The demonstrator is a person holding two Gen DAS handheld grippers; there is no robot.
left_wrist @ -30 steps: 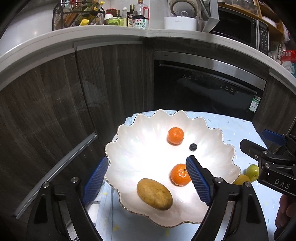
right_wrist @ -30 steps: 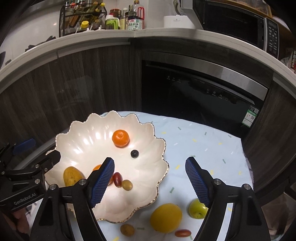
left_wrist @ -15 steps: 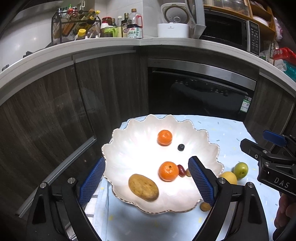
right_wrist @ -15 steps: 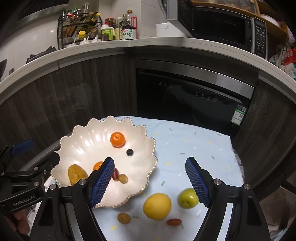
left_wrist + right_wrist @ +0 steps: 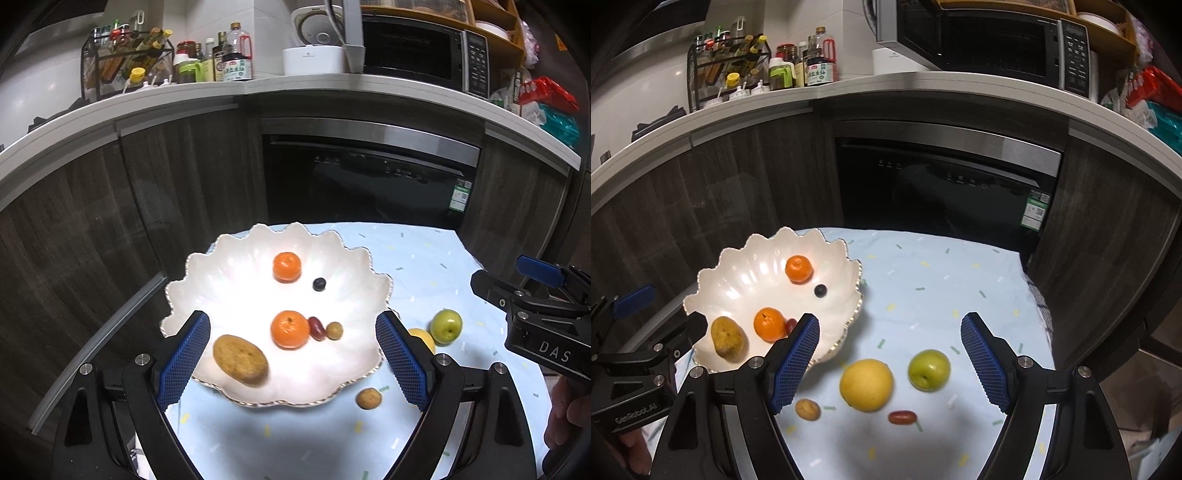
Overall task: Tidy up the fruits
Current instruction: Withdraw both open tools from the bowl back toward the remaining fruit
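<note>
A white scalloped bowl (image 5: 229,280) stands on a pale blue cloth. It holds two oranges (image 5: 290,329), a blueberry (image 5: 319,283), a red oval fruit (image 5: 316,328), a small tan fruit (image 5: 334,330) and a brown oval fruit (image 5: 240,359). My left gripper (image 5: 293,354) hovers open over the bowl's near side, with nothing between its pads. Loose on the cloth beside the bowl (image 5: 746,273) lie a yellow fruit (image 5: 866,384), a green apple (image 5: 929,370), a small brown fruit (image 5: 808,409) and a red oval fruit (image 5: 902,417). My right gripper (image 5: 890,332) is open above them, touching none.
Dark wood cabinets and a black oven front (image 5: 365,184) rise behind the table. The counter above carries bottles (image 5: 232,55), a rice cooker (image 5: 317,48) and a microwave (image 5: 417,51). The cloth's far right part (image 5: 960,273) is bare. A hand (image 5: 565,417) holds the right gripper's handle.
Both grippers have drawn back from the table, so the bowl looks smaller and farther. More of the loose fruit on the cloth has come into view. The left jaws stand slightly wider.
</note>
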